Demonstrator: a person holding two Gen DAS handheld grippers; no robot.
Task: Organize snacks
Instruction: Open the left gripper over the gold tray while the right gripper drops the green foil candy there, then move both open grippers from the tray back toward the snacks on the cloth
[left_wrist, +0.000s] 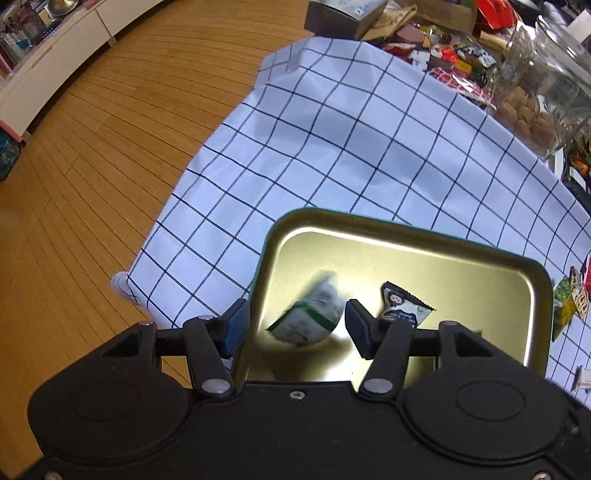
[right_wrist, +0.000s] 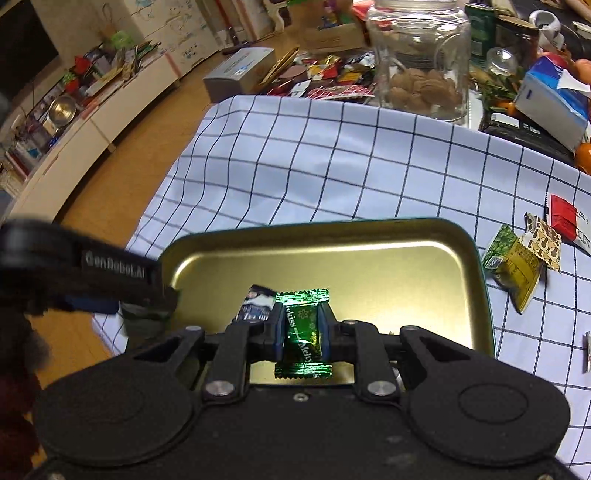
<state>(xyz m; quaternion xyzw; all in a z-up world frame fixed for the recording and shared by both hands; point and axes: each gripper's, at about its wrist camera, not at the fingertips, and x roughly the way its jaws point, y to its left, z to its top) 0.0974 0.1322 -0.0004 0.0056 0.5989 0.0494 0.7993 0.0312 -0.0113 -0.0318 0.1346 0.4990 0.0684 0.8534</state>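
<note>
A gold metal tray (left_wrist: 424, 254) with a teal rim sits on the checked cloth; it also shows in the right wrist view (right_wrist: 369, 254). My left gripper (left_wrist: 295, 326) is open above the tray's near left side. A blurred white-and-green packet (left_wrist: 308, 314) is between its fingers, not gripped. A dark packet with a face (left_wrist: 404, 306) lies in the tray. My right gripper (right_wrist: 302, 332) is shut on a shiny green Meltykiss candy (right_wrist: 303, 332) over the tray's near edge. The left gripper's black body (right_wrist: 110, 273) reaches in from the left.
Loose snack packets (right_wrist: 524, 258) lie on the cloth right of the tray. A glass jar of cookies (right_wrist: 421, 70) stands at the back, with a pile of wrappers (right_wrist: 332, 74) and boxes. The cloth's left edge (left_wrist: 166, 221) drops to a wooden floor.
</note>
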